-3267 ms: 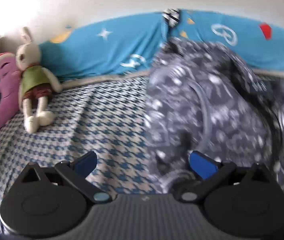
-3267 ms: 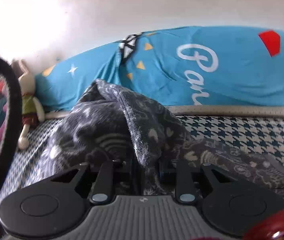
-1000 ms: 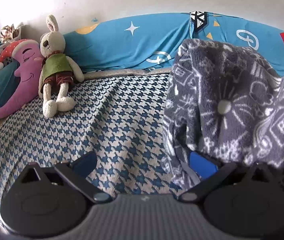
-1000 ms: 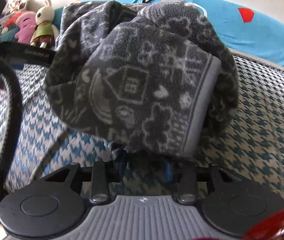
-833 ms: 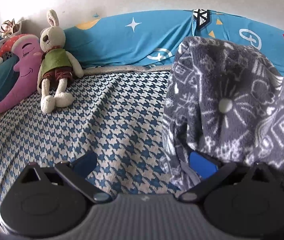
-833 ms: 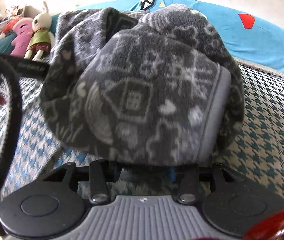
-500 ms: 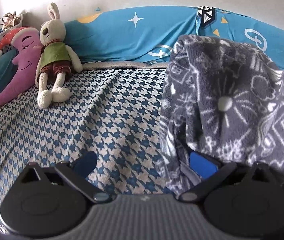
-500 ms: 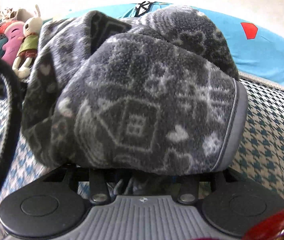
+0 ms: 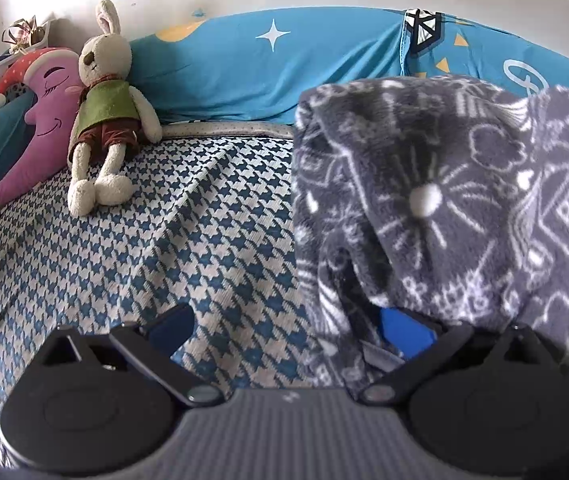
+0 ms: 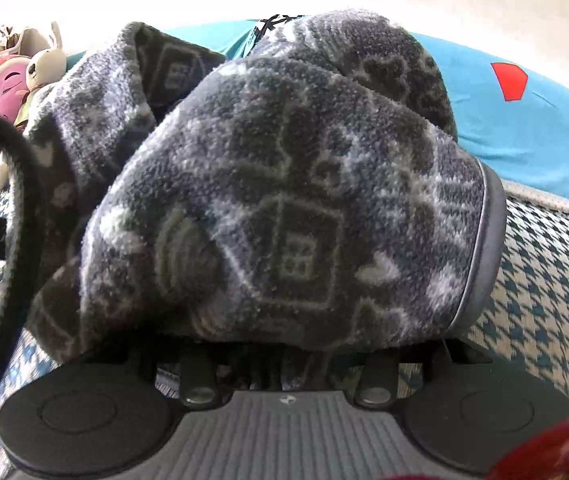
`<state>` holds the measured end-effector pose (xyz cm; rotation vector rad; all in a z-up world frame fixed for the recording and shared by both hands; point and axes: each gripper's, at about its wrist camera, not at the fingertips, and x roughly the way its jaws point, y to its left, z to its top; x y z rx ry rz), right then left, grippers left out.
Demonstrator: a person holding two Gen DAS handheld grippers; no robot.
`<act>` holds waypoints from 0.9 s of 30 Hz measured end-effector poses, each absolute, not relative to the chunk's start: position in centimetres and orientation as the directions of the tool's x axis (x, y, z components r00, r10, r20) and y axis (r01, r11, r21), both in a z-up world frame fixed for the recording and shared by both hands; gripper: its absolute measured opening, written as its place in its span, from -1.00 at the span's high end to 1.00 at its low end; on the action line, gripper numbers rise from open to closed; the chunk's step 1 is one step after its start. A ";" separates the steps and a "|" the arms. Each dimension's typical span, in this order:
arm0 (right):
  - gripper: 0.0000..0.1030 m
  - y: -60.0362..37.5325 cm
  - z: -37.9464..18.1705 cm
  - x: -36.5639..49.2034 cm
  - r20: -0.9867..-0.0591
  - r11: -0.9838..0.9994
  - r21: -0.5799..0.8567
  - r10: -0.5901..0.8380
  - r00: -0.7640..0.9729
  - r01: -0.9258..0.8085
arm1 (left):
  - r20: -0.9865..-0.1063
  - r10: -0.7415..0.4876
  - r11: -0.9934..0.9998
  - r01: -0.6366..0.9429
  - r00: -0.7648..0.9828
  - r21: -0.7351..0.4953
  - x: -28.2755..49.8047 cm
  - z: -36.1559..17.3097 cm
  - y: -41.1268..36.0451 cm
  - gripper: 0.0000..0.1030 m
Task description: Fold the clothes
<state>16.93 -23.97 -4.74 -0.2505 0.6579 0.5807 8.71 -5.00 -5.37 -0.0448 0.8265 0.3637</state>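
Grey fleece garment [image 10: 292,200] is filling most of the right wrist frame: thick pile, dark grey with pale line-drawn pattern (little houses, hearts, sunbursts), smooth grey bound hem [image 10: 484,248] curving down the right side. It's bunching in a rounded heap, folds overlapping at upper left, hanging low over the front of the right gripper [image 10: 284,360]. Fabric is hiding the fingertips, so I cannot tell how that tool is set or whether it's pinching anything.

In the left wrist view the same garment [image 9: 444,208] is taking up the right half of the frame, raised and draping down, white sunburst motif near centre. Left gripper [image 9: 288,326] is spread wide: left blue pad [image 9: 172,326] sitting bare over the bedspread, right blue pad [image 9: 402,332] partly tucked under the fleece edge. Not clamped on the cloth.

Under it all, blue-and-white houndstooth bedspread [image 9: 164,232] is running across the lower left. Blue pillow with star print [image 9: 264,68] is lying along the wall at top. Plush rabbit in green vest [image 9: 104,112] is leaning at upper left, just beside a purple moon plush [image 9: 40,104]. Black cable [image 10: 16,200] is looping down the left edge of the right wrist view.
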 end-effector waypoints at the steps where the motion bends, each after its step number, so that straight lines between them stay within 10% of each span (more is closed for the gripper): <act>1: 0.13 -23.9 -4.7 17.1 -0.641 0.812 -0.038 0.427 0.638 -0.582 | -0.727 0.300 0.936 -0.337 0.618 0.100 8.8 -5.4 -5.1 -1.00; 27: -0.31 -29.2 -2.5 12.2 -0.728 0.899 0.076 0.346 0.592 -0.431 | -0.761 0.239 0.966 -0.226 0.603 0.125 2.5 -4.2 -6.9 -1.00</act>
